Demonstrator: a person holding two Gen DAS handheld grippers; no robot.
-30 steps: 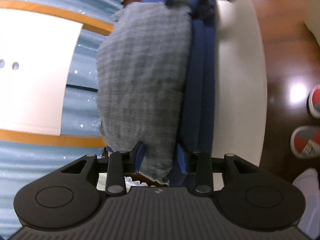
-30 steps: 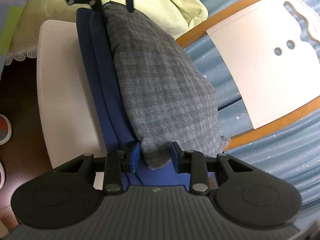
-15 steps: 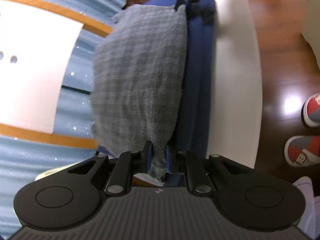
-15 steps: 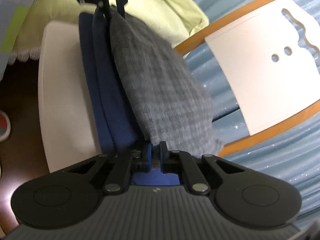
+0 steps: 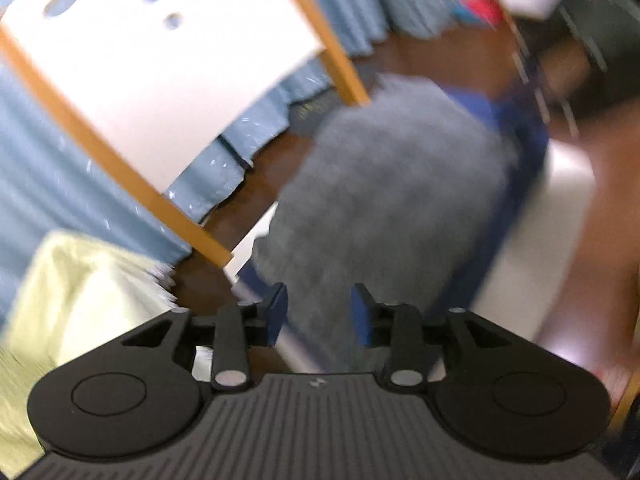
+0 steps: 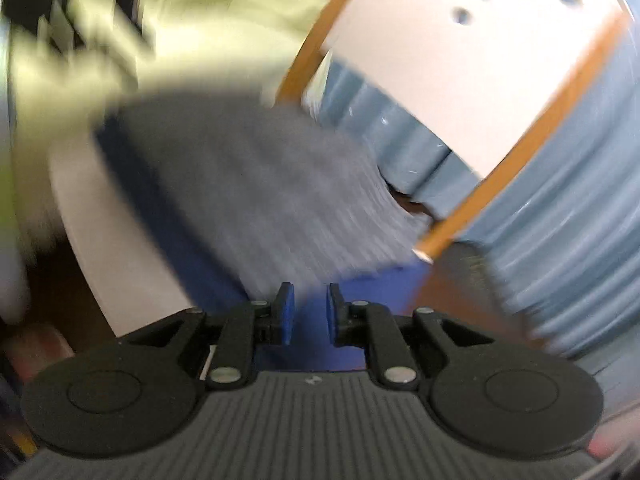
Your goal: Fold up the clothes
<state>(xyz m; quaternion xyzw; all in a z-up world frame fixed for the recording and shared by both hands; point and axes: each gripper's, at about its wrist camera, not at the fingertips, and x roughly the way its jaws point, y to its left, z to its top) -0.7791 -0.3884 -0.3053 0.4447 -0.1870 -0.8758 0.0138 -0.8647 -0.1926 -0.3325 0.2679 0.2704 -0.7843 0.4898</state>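
The orange-framed white board stands close beside the grey folded cloth and blocks that side, while the bare white table on the other side (both views are blurred) leaves open room.

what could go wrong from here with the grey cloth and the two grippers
1. Both grippers, left and right, show open jaws, so the grey folded cloth may slump or unfold.
2. It sits on the blue garment near the white stool's edge and could slide off.
3. Heavy blur suggests fast motion; snagging is possible.
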